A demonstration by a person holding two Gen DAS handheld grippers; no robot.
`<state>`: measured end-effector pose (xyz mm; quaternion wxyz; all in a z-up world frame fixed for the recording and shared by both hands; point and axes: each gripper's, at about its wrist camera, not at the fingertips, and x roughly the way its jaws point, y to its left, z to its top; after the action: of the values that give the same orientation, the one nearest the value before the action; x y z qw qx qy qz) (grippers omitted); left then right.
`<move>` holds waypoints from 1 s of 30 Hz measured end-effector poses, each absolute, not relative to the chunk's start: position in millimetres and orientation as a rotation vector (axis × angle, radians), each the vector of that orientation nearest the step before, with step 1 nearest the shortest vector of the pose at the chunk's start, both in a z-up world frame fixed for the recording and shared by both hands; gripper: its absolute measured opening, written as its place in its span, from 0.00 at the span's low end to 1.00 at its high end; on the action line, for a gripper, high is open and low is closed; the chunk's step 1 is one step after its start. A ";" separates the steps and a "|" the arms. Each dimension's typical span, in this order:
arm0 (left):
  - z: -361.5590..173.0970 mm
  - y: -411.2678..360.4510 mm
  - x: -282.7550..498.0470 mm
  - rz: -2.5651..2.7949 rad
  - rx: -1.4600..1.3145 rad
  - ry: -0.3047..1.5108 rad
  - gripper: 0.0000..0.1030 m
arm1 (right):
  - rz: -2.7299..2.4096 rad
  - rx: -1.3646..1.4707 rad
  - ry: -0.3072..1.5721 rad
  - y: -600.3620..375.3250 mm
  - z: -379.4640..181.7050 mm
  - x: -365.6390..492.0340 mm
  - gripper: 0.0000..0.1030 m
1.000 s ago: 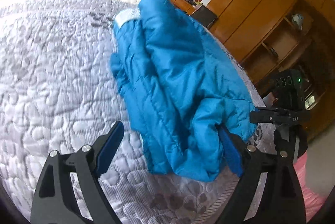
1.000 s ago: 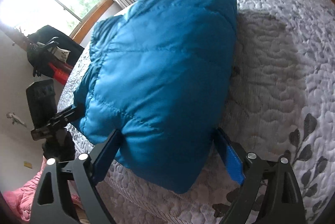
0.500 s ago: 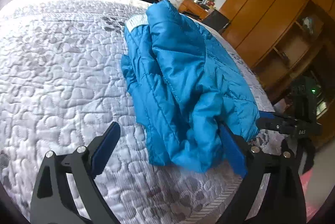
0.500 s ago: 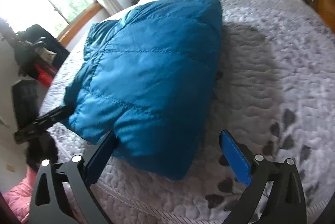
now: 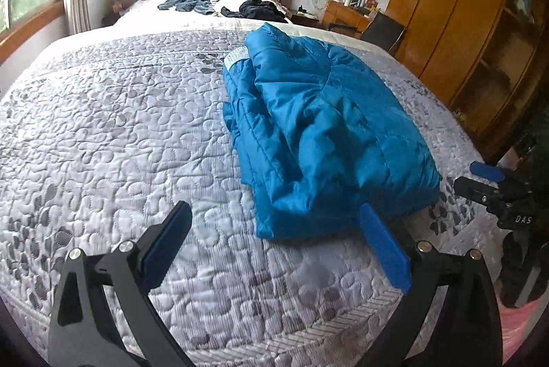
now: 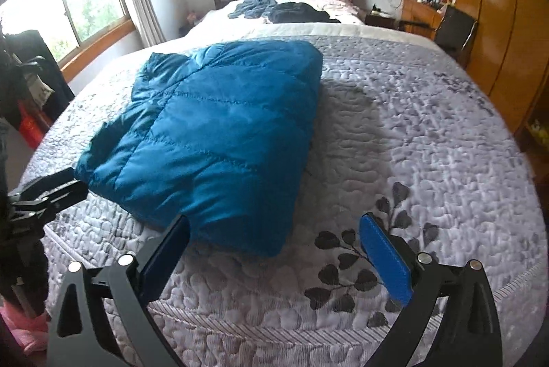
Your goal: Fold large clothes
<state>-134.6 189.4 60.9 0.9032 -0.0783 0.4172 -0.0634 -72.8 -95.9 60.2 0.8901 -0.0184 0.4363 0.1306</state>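
lying folded on the grey quilted bedspread [image 5: 120,133], the puffy blue quilted jacket [image 5: 319,140] sat just ahead of both tools. the left gripper [image 5: 274,243] gaped wide, holding nothing; the right gripper [image 6: 274,243] likewise spread wide and empty, its left finger [image 6: 168,250] at the jacket's near edge.

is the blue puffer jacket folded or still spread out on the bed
Folded. The blue puffer jacket lies as a compact, layered rectangle on the quilted bed, with stacked layers showing along one side.

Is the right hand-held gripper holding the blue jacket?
No: in the right wrist view the right hand-held gripper is open, its fingers apart over the quilt, and the folded blue jacket lies free on the bed.
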 end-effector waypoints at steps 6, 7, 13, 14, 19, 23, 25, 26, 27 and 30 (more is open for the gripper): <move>64.5 190.2 -147.2 -0.065 -0.157 0.856 0.95 | 0.257 -0.038 0.911 -93.4 58.4 -83.6 0.96; 65.0 190.4 -148.6 -0.055 -0.155 0.856 0.95 | 0.256 -0.034 0.913 -93.8 57.7 -84.3 0.96; 63.8 190.2 -154.9 0.017 -0.124 0.872 0.95 | 0.228 -0.025 0.921 -95.6 55.2 -88.0 0.96; 63.2 190.7 -156.0 0.027 -0.123 0.871 0.95 | 0.222 -0.027 0.921 -95.1 54.8 -89.4 0.96; 63.9 186.8 -161.4 0.067 -0.104 0.870 0.95 | 0.189 -0.054 0.943 -90.6 51.7 -92.6 0.96; 64.0 182.9 -166.3 0.085 -0.090 0.879 0.95 | 0.199 -0.036 0.943 -89.8 50.8 -97.3 0.96; 64.2 182.0 -168.4 0.095 -0.087 0.879 0.95 | 0.197 -0.032 0.942 -90.0 51.0 -98.5 0.96; 63.8 182.2 -169.0 0.104 -0.083 0.880 0.95 | 0.190 -0.036 0.941 -89.8 50.9 -99.0 0.96; 63.7 182.5 -169.8 0.110 -0.083 0.880 0.95 | 0.180 -0.042 0.941 -89.5 50.7 -99.6 0.96; 63.2 182.6 -172.3 0.121 -0.083 0.879 0.95 | 0.168 -0.046 0.942 -89.4 50.1 -100.7 0.96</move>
<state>-172.3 182.6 63.2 0.9023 -0.0403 0.4252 0.0586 -100.7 -89.4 50.1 0.8874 -0.0223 0.4533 0.0808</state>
